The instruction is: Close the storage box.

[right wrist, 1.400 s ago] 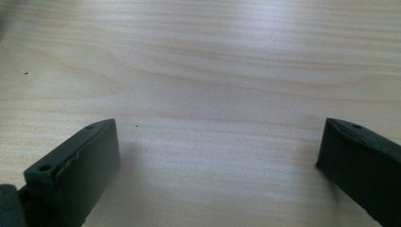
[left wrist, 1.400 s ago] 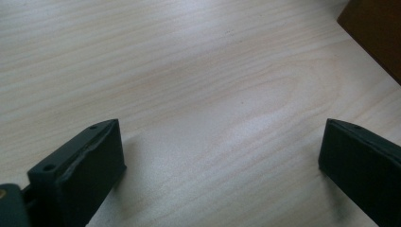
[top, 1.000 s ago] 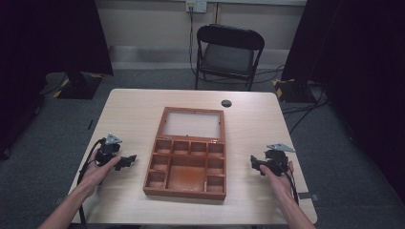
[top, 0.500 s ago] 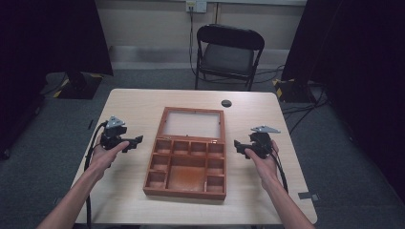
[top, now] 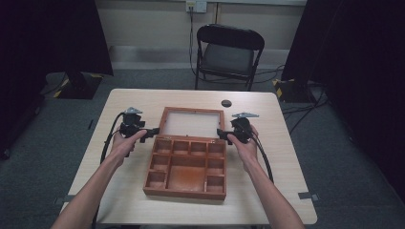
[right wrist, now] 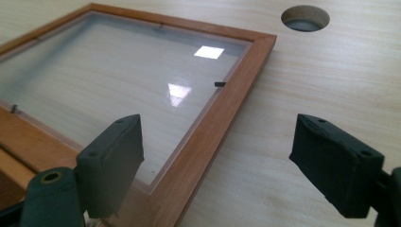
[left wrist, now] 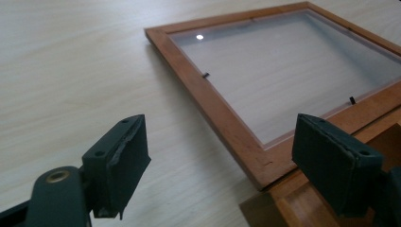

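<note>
Box (top: pixel 186 160) cut off in both gripper views, only glazed lid (left wrist: pixel 283 80) clear. My fingers (left wrist: pixel 118 170) wide on both grippers. Pale surface (top: pixel 286 157); chair (top: pixel 229 52) beyond far edge.

My jaw pads: matt black, rubbery look, chipped edge on left. Box lid (right wrist: pixel 222 109): reddish varnished wood frame, glossy clear pane. Table (right wrist: pixel 307 85): pale wood-grain, smooth, satin.
</note>
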A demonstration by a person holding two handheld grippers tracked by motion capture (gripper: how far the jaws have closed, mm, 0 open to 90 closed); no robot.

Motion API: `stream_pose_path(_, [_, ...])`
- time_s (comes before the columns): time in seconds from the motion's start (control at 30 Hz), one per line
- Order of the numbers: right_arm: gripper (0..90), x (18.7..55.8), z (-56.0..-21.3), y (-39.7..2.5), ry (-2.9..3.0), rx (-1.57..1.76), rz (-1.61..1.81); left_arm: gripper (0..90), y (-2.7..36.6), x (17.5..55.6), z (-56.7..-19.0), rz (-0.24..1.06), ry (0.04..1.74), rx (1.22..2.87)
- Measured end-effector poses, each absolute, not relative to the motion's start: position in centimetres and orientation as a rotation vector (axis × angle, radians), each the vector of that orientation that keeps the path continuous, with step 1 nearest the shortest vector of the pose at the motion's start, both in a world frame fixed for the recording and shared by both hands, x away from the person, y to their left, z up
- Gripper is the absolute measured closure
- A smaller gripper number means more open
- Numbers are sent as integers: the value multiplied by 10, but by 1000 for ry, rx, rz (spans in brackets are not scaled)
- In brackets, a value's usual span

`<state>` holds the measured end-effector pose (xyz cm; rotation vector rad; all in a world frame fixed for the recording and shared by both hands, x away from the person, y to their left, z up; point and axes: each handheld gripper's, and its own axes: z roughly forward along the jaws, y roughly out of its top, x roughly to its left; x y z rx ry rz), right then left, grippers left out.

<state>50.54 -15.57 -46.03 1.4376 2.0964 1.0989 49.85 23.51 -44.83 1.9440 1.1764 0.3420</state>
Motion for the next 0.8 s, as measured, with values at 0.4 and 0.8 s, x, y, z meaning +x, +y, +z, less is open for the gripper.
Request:
stream_pose_path(0.4, [138, 520, -477, -142, 2129, 1618, 1184, 176, 218, 514, -464, 241, 1234, 1954])
stream_pose_path(0.8, [69, 532, -482, -131, 2200, 1741, 1230, 152, 212, 521, -469, 149, 1264, 1932])
